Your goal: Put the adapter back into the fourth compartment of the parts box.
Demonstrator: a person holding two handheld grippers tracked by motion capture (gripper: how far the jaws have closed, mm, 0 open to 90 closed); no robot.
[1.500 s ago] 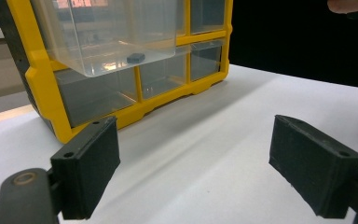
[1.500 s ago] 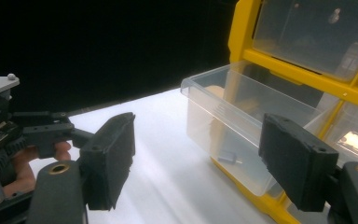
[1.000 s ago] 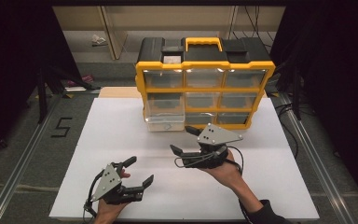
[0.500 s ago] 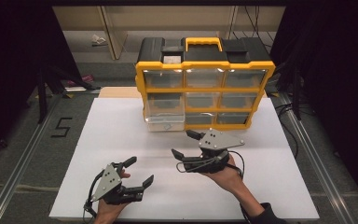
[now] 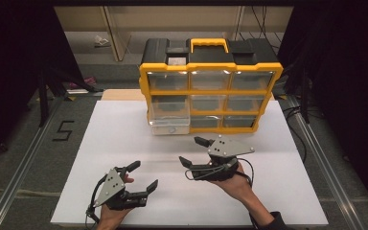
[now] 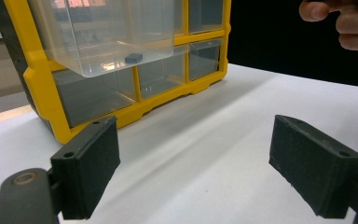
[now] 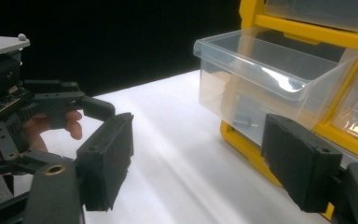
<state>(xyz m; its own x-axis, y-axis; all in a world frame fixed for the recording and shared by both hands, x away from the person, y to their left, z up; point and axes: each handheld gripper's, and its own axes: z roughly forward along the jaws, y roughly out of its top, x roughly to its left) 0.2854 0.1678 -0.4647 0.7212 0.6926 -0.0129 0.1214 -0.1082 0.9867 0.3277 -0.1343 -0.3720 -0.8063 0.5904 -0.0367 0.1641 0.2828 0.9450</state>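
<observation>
Left hand-held gripper (image 5: 143, 178) sits low at the near edge of the white surface (image 5: 115, 143), jaws spread wide, nothing between them. Right hand-held gripper (image 5: 195, 152) is farther in, near the middle of the surface, jaws likewise wide apart and empty, pointing left across the surface. The two are apart from each other and from the cabinet. Beyond them stands a yellow cabinet (image 5: 212, 86) with clear drawers and a black top with yellow handle. Its middle-left drawer (image 5: 169, 115) is pulled out over the surface; the other drawers are closed. A small dark part (image 6: 133, 58) lies on the floor of the open drawer. In the right gripper view, the left gripper (image 7: 116, 135) appears at left.
</observation>
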